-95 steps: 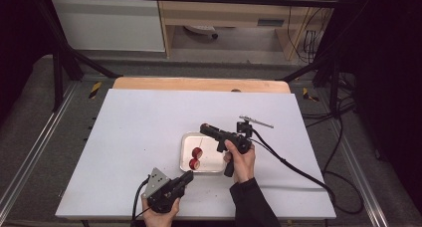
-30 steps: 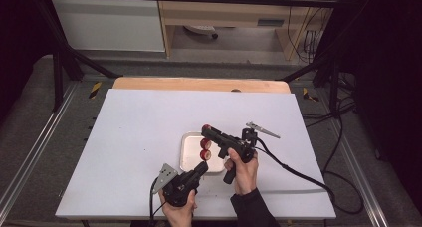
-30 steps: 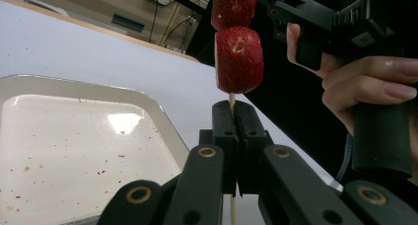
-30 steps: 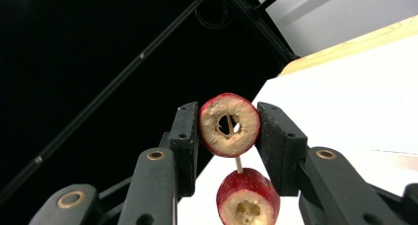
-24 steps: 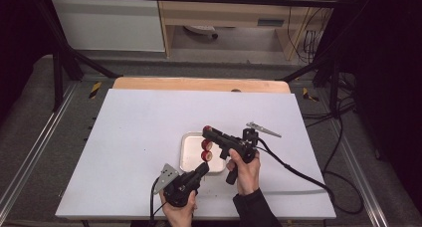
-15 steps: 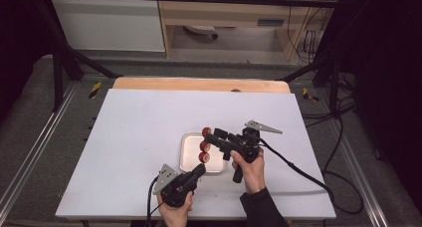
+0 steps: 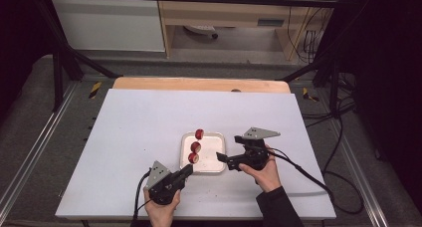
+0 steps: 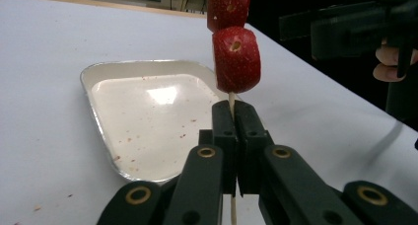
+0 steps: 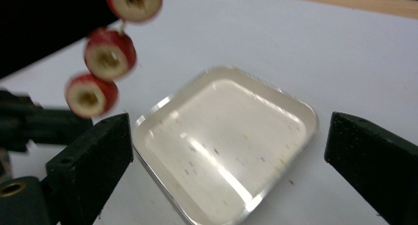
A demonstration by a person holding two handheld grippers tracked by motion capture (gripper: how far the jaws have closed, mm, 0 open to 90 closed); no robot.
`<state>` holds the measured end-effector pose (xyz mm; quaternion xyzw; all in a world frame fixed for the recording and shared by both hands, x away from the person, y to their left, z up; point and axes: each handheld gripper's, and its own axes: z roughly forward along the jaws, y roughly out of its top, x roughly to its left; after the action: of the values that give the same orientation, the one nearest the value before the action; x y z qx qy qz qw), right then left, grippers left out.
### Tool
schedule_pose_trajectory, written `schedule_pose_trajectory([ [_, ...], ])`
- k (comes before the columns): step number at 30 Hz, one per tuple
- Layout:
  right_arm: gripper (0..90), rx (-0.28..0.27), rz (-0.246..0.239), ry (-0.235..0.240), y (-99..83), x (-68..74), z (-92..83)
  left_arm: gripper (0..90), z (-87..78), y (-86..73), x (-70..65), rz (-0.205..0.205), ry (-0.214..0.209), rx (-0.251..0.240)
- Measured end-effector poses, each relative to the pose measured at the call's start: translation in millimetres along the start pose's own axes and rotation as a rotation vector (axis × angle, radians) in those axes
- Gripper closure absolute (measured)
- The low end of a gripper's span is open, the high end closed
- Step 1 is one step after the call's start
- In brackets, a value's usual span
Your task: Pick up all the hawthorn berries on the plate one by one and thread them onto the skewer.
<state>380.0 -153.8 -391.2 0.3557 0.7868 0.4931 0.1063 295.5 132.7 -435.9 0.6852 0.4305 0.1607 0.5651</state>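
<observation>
A thin wooden skewer carries three red fruit slices [image 7: 195, 147] and stands tilted over the metal tray [image 7: 214, 166]. My left gripper [image 7: 186, 171] is shut on the skewer's lower end; in the left gripper view the stick [image 8: 230, 102] rises from between the closed jaws [image 8: 235, 111] to the slices [image 8: 235, 59]. My right gripper [image 7: 221, 158] is to the right of the skewer, over the tray's right side. Its jaws have just been opening and now stand wide [image 9: 229, 151] with nothing between them. The slices [image 9: 109, 55] hang at upper left, apart from them.
The tray [image 9: 222, 136] holds only crumbs and juice specks. It sits on a white tabletop [image 7: 149, 122] with a wooden strip along the far edge [image 7: 199, 83]. Cables trail from both grippers toward the near and right edges.
My right gripper has let go of the top red slice on the skewer, opened, and drawn back right and down. The left gripper with the skewer shifted slightly.
</observation>
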Motion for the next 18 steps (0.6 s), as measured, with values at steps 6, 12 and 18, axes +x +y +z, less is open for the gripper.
schedule_pose_trajectory([
  [6, 1.4, 0.105, -0.067, -0.059, -21.6, -15.3, -6.4, 88.6, -4.5, 6.8, 8.3, 0.02, 0.003, 0.05],
  [12, 1.2, 0.151, -0.086, -0.098, -40.3, -28.3, -16.2, 88.5, -4.5, 18.5, 18.4, 0.066, 0.009, 0.107],
  [18, 1.7, 0.183, -0.073, -0.123, -58.3, -39.7, -25.0, 88.5, -1.2, 30.7, 24.2, 0.078, 0.008, 0.169],
])
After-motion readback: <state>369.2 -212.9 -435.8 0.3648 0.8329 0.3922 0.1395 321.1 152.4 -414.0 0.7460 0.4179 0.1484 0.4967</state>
